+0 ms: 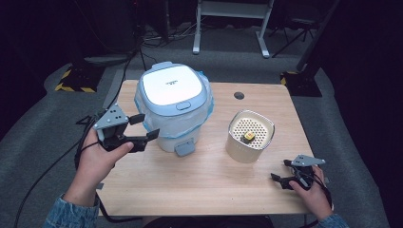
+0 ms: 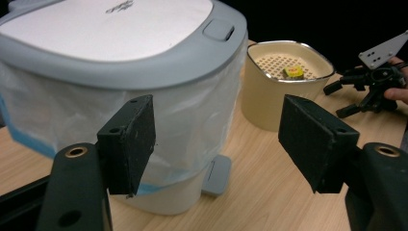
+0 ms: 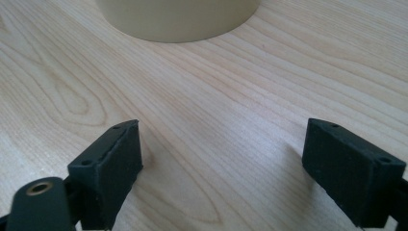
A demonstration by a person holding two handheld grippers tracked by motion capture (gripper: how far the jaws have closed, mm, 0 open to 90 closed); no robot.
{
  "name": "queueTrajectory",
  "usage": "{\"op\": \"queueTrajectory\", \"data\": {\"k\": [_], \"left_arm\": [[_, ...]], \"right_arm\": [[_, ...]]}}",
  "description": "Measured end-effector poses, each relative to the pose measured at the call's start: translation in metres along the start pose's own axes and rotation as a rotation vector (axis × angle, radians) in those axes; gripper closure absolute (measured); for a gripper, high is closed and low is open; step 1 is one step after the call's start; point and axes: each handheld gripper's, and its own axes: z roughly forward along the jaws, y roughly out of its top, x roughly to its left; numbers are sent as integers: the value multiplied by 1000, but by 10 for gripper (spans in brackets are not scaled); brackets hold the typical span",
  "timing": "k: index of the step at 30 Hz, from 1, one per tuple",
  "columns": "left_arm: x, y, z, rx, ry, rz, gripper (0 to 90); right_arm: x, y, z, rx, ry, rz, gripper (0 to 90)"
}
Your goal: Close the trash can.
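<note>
Wooden table (image 1: 199, 180), lidded pedal bin (image 1: 173, 107) with plastic liner at back left, cream perforated container (image 1: 250, 135) to its right, left gripper (image 1: 142, 128) jaws wide, just beside the bin's side, right gripper (image 1: 281, 173) jaws wide, low over the table near the container

- One pedal bin (image 1: 174, 107) with a grey-blue lid and one plastic liner (image 2: 202, 125) showing below that lid.
- One cream container (image 1: 250, 136) with a perforated insert.
- One small yellow item (image 1: 248, 137) lying inside the container.
- Two grippers: left gripper (image 1: 146, 127), right gripper (image 1: 280, 172).
- One wooden table (image 1: 199, 180).
- One round hole (image 1: 239, 95) in the table top.
</note>
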Motion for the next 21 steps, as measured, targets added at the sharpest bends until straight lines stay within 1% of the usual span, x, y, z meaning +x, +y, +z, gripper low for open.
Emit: {"op": "queueTrajectory", "data": {"k": [4, 8, 13, 17, 21], "left_arm": [[2, -13, -3, 14, 27, -9, 295], [4, -29, -4, 29, 35, -20, 293], [6, -49, -1, 33, 47, -36, 291], [9, -62, 0, 20, 53, -50, 287], [11, -77, 1, 16, 75, -67, 282]], "right_arm": [[0, 0, 0, -1, -1, -1, 136], [0, 0, 0, -1, -1, -1, 136], [0, 0, 0, -1, -1, -1, 136], [0, 0, 0, -1, -1, -1, 136], [0, 0, 0, -1, -1, -1, 136]]}}
